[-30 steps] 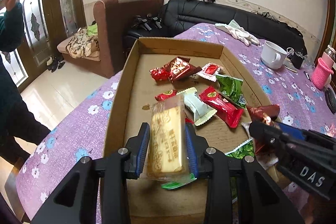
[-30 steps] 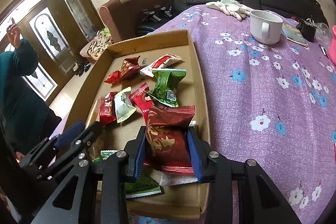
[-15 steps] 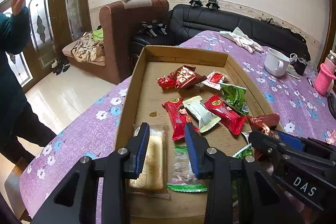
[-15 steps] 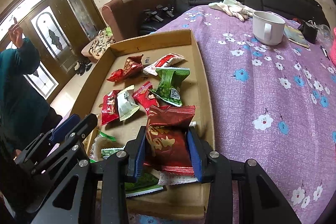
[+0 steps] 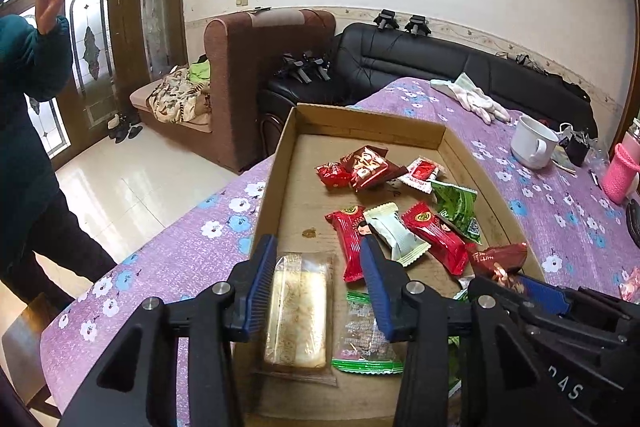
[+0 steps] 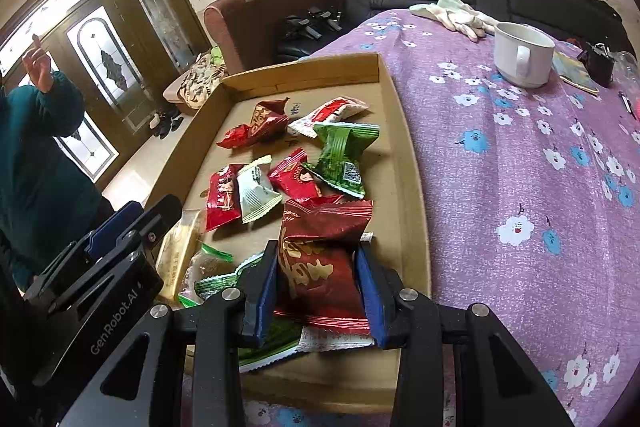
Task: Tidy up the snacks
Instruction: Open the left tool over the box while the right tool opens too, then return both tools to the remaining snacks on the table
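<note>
A shallow cardboard tray (image 5: 360,125) on the purple flowered tablecloth holds several wrapped snacks in red, green and white. A clear-wrapped yellow cake packet (image 5: 298,311) lies flat on the tray floor at the near left. My left gripper (image 5: 317,241) hovers over it; its jaws are opening and the pads do not touch it. Beside it lies a clear packet with green ends (image 5: 366,335). My right gripper (image 6: 317,247) is shut on a dark red packet (image 6: 320,267) with gold print, held just above the tray's near right corner.
A white mug (image 6: 520,55), white gloves (image 6: 460,15) and a pink cup (image 5: 622,171) sit on the cloth right of the tray. A person in a teal sweater (image 5: 28,107) stands at the left with a hand raised. Sofas lie beyond the table.
The left gripper let go of the cake packet, which now lies on the tray floor, and its jaws have spread wider. The right gripper keeps its hold on the dark red packet.
</note>
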